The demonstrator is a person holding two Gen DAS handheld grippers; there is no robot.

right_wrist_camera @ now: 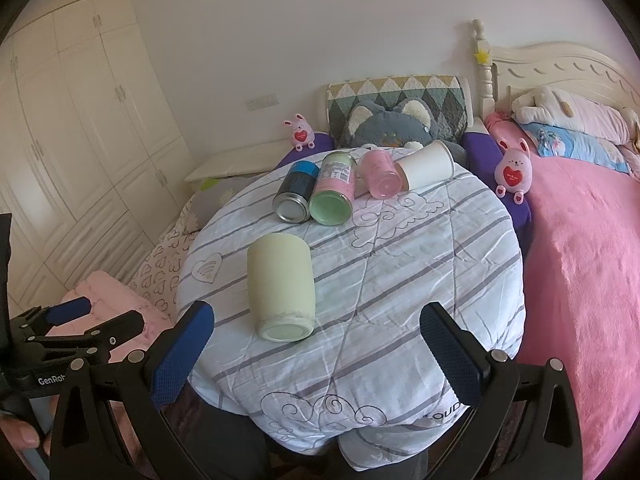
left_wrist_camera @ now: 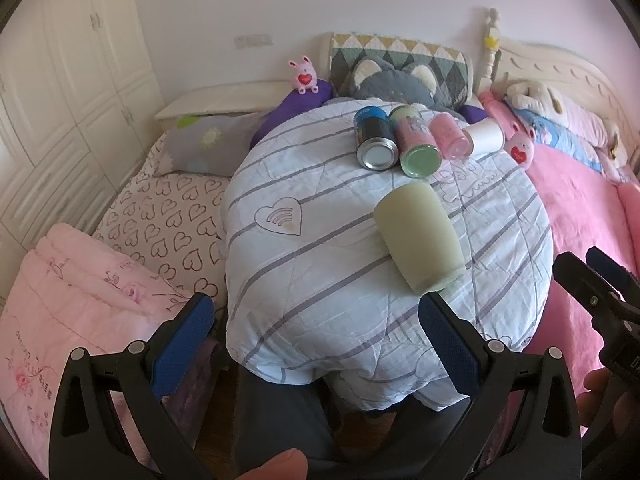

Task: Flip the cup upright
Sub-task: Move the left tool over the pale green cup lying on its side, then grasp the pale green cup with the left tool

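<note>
A pale-green matte cup (right_wrist_camera: pixel 280 286) is lying on its side on the striped quilt (right_wrist_camera: pixel 420 280), base facing the cameras, at eleven o'clock from the right gripper (right_wrist_camera: pixel 318 344). The left gripper (left_wrist_camera: pixel 316 344) is gaping too, both released. Four containers are lying at twelve o'clock: blue can (right_wrist_camera: pixel 295 192), green jar (right_wrist_camera: pixel 334 190), pink cup (right_wrist_camera: pixel 380 174), white paper cup (right_wrist_camera: pixel 428 166).

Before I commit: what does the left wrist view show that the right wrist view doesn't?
Only the left wrist view shows the grey flower pillow clearly and the right gripper at its right edge. Only the right wrist view shows the left gripper at its left edge. Both show the pale green cup lying on its side on the striped quilt, four more containers lying behind it, and open fingers touching nothing.
</note>
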